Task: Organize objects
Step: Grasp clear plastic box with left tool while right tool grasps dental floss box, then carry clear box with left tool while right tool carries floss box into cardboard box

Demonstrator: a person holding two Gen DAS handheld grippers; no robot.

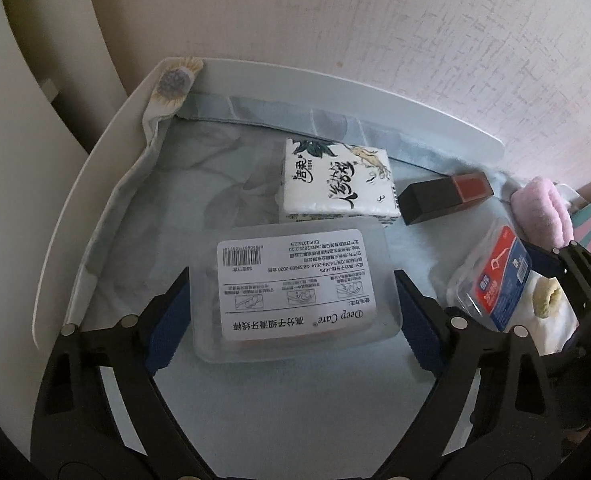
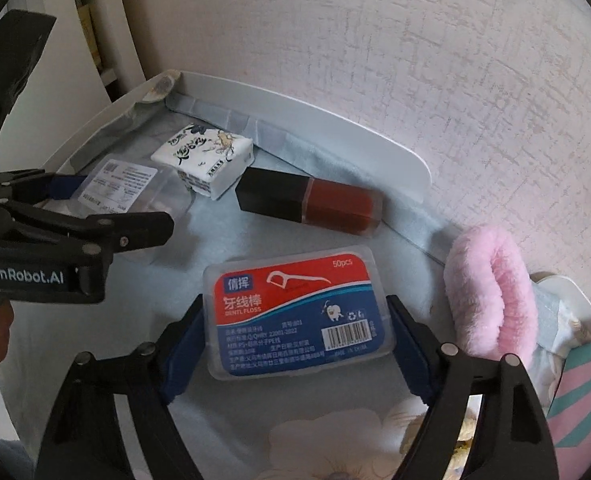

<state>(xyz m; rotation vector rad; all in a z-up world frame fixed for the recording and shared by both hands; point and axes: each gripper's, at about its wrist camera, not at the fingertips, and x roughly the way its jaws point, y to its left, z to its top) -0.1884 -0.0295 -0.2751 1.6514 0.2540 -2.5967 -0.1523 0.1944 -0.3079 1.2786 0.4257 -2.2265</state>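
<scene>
A clear floss-pick box (image 1: 295,280) with a white label lies on the cloth-lined white tray (image 1: 335,84). My left gripper (image 1: 291,274) straddles it, blue pads against its two short sides. A second floss box (image 2: 295,312), with a red and blue label, sits between the pads of my right gripper (image 2: 295,300), which touch both its ends. In the right wrist view the left gripper (image 2: 125,200) appears at the left around the clear box (image 2: 131,188). A tissue pack (image 1: 335,180) and a black-capped dark red bottle (image 1: 443,196) lie behind.
A fluffy pink scrunchie (image 2: 491,296) rests at the tray's right end, past the raised back rim (image 2: 295,96). A pale yellow scrunchie (image 1: 547,300) and a pink and teal striped box (image 2: 587,384) lie further right. A textured wall rises just behind.
</scene>
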